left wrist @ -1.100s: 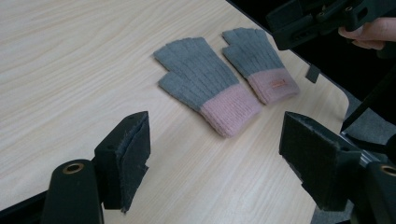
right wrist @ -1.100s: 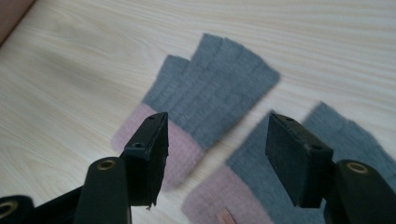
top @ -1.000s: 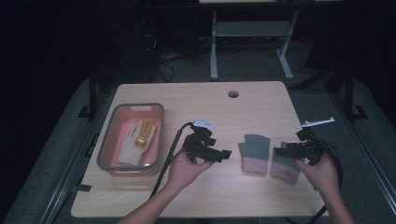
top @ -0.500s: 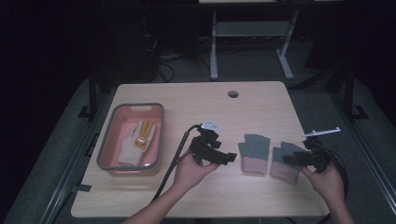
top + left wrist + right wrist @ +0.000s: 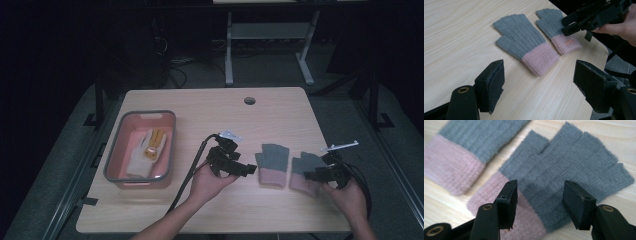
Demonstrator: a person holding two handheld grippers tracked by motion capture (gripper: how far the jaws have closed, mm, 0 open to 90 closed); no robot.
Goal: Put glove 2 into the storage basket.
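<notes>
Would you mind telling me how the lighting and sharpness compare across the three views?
High view: dim, room behind black, only the table lit; the grey-and-pink gloves look small and soft. Left gripper view: bright and even, knit ribs crisp, no glare, right tongs sharp too. Right gripper view: bright, but the glove at upper left smears, and the nearer glove is slightly soft.
</notes>
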